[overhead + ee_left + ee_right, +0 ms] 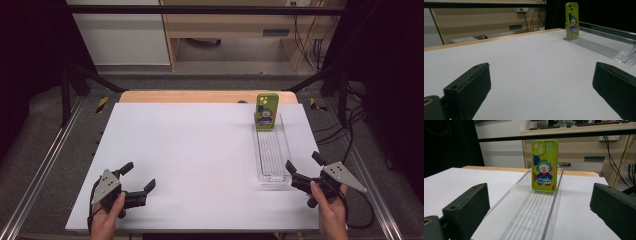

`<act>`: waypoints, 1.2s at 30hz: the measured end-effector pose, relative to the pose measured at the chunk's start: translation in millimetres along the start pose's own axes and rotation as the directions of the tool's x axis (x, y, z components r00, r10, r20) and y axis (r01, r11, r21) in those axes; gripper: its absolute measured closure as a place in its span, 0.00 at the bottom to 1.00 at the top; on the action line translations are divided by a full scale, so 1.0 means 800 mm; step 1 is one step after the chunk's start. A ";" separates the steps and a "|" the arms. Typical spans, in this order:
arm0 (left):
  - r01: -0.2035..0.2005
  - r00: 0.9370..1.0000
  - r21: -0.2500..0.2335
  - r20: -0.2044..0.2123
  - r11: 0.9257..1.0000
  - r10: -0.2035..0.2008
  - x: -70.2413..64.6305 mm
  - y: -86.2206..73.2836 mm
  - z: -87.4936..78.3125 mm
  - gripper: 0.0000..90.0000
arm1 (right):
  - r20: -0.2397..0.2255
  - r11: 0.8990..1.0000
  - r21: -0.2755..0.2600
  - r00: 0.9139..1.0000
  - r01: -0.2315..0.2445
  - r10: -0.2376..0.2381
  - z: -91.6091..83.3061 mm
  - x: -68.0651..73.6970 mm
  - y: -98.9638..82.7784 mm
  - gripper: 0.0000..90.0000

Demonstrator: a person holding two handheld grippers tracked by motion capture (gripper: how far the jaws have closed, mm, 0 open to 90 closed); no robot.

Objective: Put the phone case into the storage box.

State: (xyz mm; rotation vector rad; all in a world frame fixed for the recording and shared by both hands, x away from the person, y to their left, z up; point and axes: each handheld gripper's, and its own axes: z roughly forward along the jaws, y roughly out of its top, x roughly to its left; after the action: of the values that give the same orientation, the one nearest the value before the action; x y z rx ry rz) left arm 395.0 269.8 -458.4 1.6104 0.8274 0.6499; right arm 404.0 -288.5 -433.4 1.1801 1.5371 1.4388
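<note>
A green phone case (266, 111) (544, 166) (572, 20) with a clown picture stands upright at the far end of a long clear plastic tray (272, 155) (534, 212) (599, 46) on the right side of the white table. My right gripper (302, 164) (539, 212) is open at the tray's near end, jaws pointing along it toward the case. My left gripper (138, 176) (541, 87) is open near the table's front left corner, with nothing between its jaws.
The white tabletop (190, 150) has a wooden strip (200, 96) along its far edge. Black frame bars and metal rails (35, 170) run along both sides. Cables (350, 125) hang at the right. A wooden desk (225, 25) stands behind the table.
</note>
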 end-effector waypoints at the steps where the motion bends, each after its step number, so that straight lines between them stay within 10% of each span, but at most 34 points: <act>1: 0.000 1.000 0.000 -0.001 1.000 0.000 0.000 0.000 0.000 0.02 | 0.000 1.000 0.000 1.000 0.003 -0.003 0.000 0.001 -0.001 0.03; 36: -0.013 1.000 -0.009 -0.011 1.000 0.012 0.003 -0.002 0.000 0.02 | -0.077 0.999 -0.013 0.996 0.048 -0.049 0.018 0.035 -0.024 0.03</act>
State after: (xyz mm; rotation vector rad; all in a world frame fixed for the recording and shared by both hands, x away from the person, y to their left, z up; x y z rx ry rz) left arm 396.5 271.7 -459.9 1.6059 0.8217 0.6712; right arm 405.3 -257.0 -451.7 1.0846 1.5970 1.4739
